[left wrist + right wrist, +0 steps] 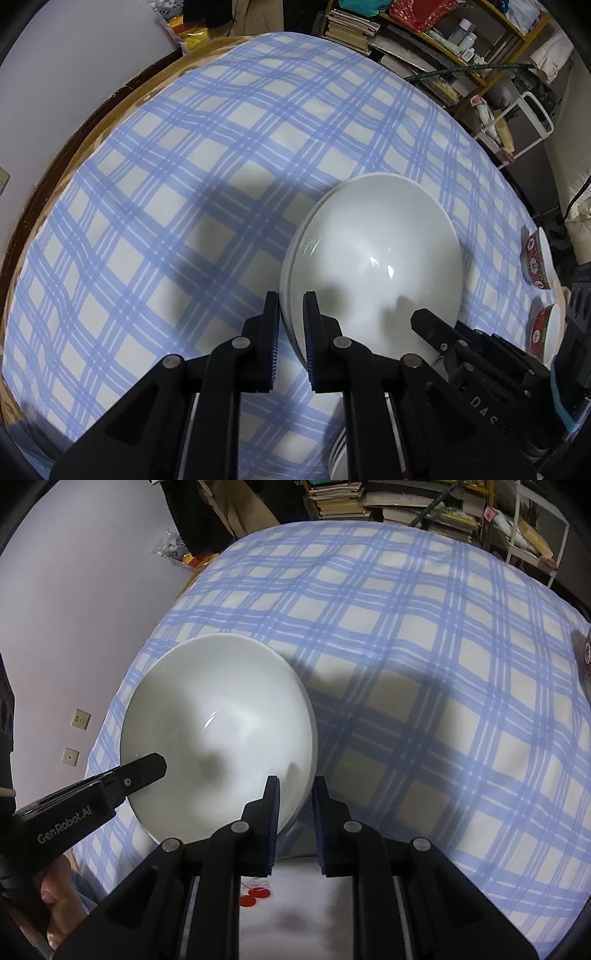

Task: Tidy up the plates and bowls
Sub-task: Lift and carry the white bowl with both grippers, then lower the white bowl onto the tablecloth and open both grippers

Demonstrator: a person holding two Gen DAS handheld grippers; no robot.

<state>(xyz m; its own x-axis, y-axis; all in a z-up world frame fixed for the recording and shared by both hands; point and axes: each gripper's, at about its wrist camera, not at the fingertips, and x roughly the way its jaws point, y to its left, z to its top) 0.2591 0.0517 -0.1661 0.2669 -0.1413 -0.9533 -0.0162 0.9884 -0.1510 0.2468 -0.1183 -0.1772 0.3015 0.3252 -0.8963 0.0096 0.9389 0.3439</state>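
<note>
Both claws pinch opposite rims of one white bowl (376, 258), held tilted above the checked tablecloth (184, 184). The left gripper (291, 343) and right gripper (295, 827) are each narrowly parted, clamped on the rim.

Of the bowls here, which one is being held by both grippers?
The large plain white bowl, gripped at opposite rims by left gripper and right gripper. The two red-patterned bowls sit untouched at the table's edge.

Glossy, smooth white bowl (373, 258), likely ceramic; matt checked cloth (184, 155); matt black gripper plastic.
</note>
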